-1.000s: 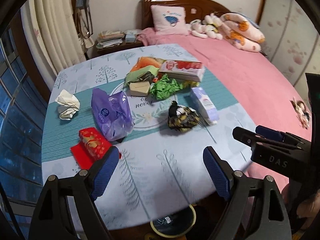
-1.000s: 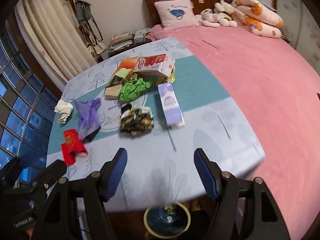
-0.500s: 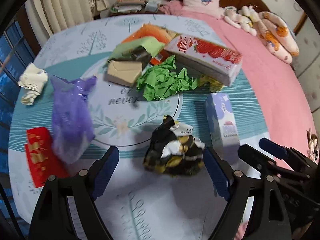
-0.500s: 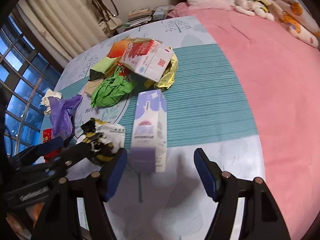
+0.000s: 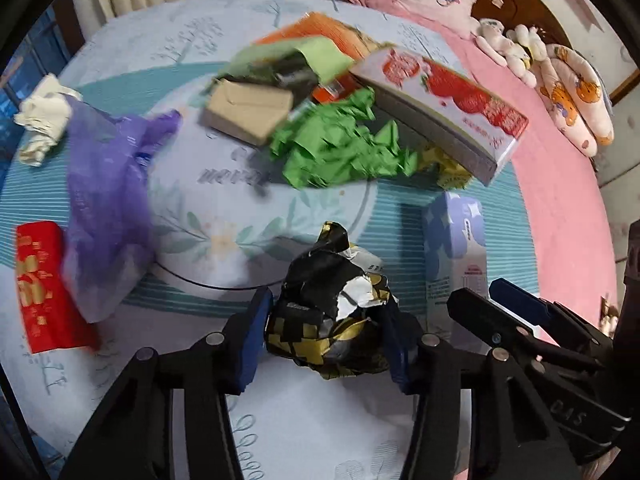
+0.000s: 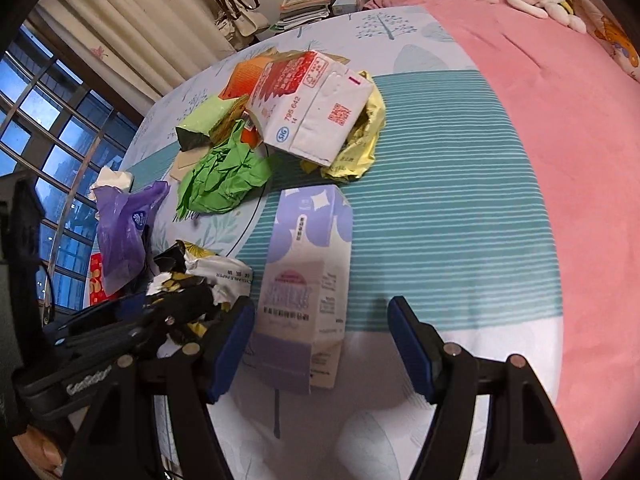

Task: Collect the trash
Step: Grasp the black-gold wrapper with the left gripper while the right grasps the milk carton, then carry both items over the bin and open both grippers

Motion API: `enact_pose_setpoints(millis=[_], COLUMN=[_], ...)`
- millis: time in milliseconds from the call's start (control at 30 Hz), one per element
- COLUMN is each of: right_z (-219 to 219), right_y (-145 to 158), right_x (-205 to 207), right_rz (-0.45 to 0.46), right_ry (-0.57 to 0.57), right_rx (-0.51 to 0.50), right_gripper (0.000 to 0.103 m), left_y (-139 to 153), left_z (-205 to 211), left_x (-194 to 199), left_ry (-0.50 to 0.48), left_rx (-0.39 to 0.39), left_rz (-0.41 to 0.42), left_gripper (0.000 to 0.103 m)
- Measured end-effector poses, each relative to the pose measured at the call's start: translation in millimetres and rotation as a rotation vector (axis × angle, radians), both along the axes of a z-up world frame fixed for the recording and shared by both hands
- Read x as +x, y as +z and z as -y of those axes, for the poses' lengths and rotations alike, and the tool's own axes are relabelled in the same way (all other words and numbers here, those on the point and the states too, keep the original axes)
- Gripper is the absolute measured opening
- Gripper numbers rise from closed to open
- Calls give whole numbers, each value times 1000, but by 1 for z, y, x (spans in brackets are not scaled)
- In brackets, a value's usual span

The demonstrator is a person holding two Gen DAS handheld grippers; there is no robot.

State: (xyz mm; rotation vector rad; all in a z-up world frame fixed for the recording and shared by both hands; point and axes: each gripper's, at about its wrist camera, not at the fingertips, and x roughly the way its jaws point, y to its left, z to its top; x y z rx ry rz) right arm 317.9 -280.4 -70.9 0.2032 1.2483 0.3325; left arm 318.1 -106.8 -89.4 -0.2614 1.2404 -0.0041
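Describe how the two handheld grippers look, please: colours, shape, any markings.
Both are black plastic. The left gripper and the right gripper each have two angled arms with silver rivets and blue pads. White lettering marks their sides.

I am bringing my left gripper point(image 5: 326, 336) down from the near edge of the table point(image 5: 320, 432) onto the crumpled black and gold wrapper point(image 5: 332, 312), and its jaws have just been closing, so the pads now sit against the wrapper's sides at lower centre. I am lowering my right gripper point(image 6: 322, 344) too; the purple carton point(image 6: 306, 280) is now lying between its wide jaws, untouched.
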Motion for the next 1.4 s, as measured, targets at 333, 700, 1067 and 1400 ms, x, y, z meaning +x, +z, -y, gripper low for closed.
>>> enact_pose_setpoints(millis=[333, 700, 1067, 1400], right_z=[-22, -13, -16, -54], right_y=[-9, -10, 42, 80], right_x=[7, 2, -37, -114], right_rz=[-6, 21, 118, 159], right_ry=[32, 14, 15, -22], right_rx=[-58, -75, 5, 36], right_gripper=[69, 34, 34, 34], left_y=[29, 55, 98, 127], left_z=[-9, -14, -20, -64], left_x=[-9, -39, -85, -160], left_ry=[41, 56, -8, -102], left_rx=[90, 116, 139, 124], left_rz=[53, 83, 153, 224], left_gripper=[49, 49, 49, 49])
